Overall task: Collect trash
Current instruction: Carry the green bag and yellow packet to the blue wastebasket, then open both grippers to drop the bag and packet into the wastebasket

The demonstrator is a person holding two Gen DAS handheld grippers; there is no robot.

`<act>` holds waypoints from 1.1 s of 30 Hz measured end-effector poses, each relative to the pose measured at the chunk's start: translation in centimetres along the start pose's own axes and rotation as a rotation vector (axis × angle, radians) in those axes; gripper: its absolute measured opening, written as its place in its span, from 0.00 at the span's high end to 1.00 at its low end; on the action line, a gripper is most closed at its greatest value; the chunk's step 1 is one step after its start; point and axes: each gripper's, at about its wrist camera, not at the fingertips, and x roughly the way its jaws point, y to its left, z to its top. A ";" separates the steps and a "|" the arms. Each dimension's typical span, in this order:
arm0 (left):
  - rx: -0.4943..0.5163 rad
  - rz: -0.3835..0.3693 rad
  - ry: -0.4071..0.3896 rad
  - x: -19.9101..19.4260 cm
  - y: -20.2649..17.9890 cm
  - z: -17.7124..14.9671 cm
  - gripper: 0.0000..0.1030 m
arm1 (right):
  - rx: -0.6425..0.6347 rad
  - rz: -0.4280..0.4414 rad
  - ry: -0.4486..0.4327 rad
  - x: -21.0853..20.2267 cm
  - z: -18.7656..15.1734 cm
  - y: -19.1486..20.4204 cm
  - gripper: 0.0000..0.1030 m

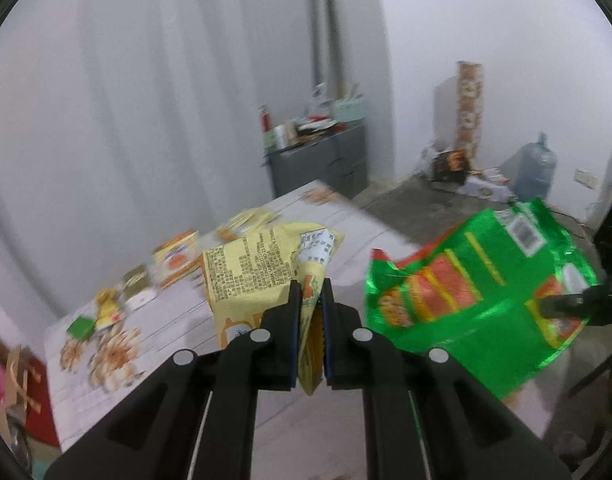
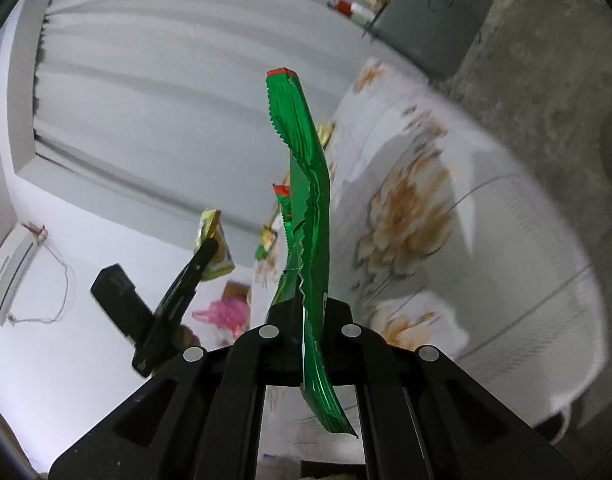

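Plenty of open air above the table [image 1: 345, 216] for me. My left claw [image 1: 310, 300] has its yellow wrapper [image 1: 258, 264] sticking out front, and the green bag [image 1: 477, 280] in my right claw [image 1: 561, 304] hangs just beside it, so that side's tight. Left end of the table is littered with small packets [image 1: 174, 260], blurry though. Grey cabinet [image 1: 321, 160] stands well behind.

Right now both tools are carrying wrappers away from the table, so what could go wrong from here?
1. The left tool pinches only a corner of the yellow wrapper; the loose part could catch air and slip free.
2. The green wrapper in the right tool is glossy and held near one edge, so it may slide out.
3. Small packets remain on the floral tablecloth, so more trips are likely needed.
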 end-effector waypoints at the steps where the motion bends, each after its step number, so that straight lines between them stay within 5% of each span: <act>1: 0.010 -0.018 -0.006 0.0 -1.0 0.5 0.91 | 0.004 0.001 -0.018 -0.8 -0.1 -0.1 0.99; 9: 0.115 -0.211 -0.027 2.3 -11.8 4.9 0.91 | 0.130 -0.104 -0.294 -12.2 1.6 -6.0 0.99; 14: 0.170 -0.319 -0.003 5.3 -17.6 7.0 0.91 | 0.195 -0.474 -0.473 -19.8 2.4 -9.9 0.99; 18: 0.190 -0.375 0.013 7.3 -21.0 7.8 0.91 | 0.223 -0.682 -0.553 -21.7 4.2 -12.0 0.99; 26: 0.200 -0.387 0.073 10.4 -22.9 7.8 0.91 | 0.204 -1.000 -0.463 -17.9 11.3 -16.0 0.98; 33: 0.160 -0.385 0.103 11.6 -21.7 7.4 0.91 | 0.286 -1.101 -0.369 -13.5 13.9 -18.0 0.94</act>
